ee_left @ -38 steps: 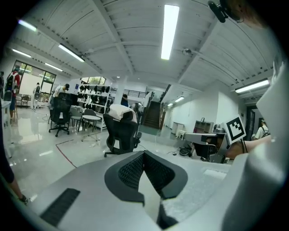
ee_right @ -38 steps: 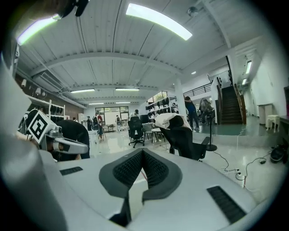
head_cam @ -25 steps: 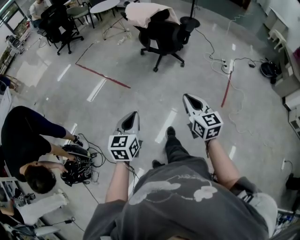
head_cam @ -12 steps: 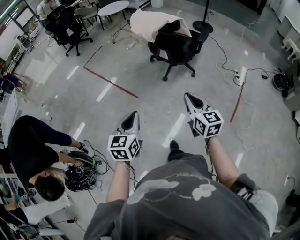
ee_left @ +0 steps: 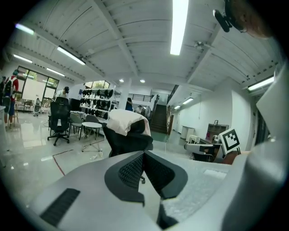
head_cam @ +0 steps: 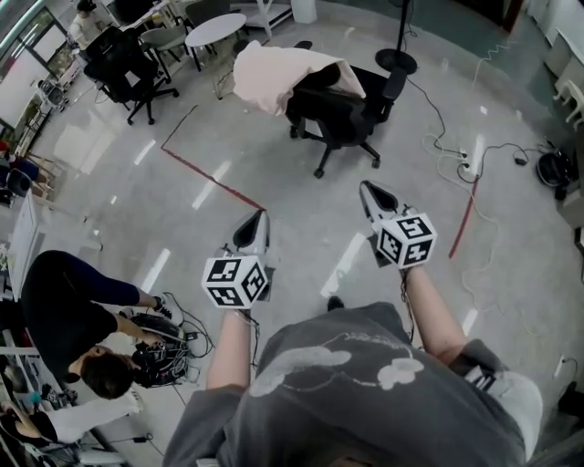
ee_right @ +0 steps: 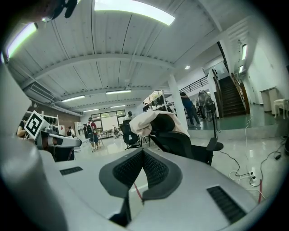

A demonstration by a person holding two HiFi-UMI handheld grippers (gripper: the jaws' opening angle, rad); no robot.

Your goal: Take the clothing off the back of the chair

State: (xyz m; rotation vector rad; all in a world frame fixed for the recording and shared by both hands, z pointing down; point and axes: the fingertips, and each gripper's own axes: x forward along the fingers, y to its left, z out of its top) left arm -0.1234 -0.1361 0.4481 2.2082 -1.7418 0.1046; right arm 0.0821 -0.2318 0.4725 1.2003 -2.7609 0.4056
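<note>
Head view: pale clothing (head_cam: 274,73) lay draped over the chair (head_cam: 342,119) back, well apart from left gripper (head_cam: 259,219) and right gripper (head_cam: 367,190).
Left gripper view: jaws clenched together, empty.
Right gripper view: likewise.
Risks, judged: the wheeled chair rolling when tugged; floor cables (head_cam: 449,167) underfoot.

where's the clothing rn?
Head view, top centre: the pale clothing is draped over the back of the black office chair, towards the picture's left, with the round white table just up-left of it.
</note>
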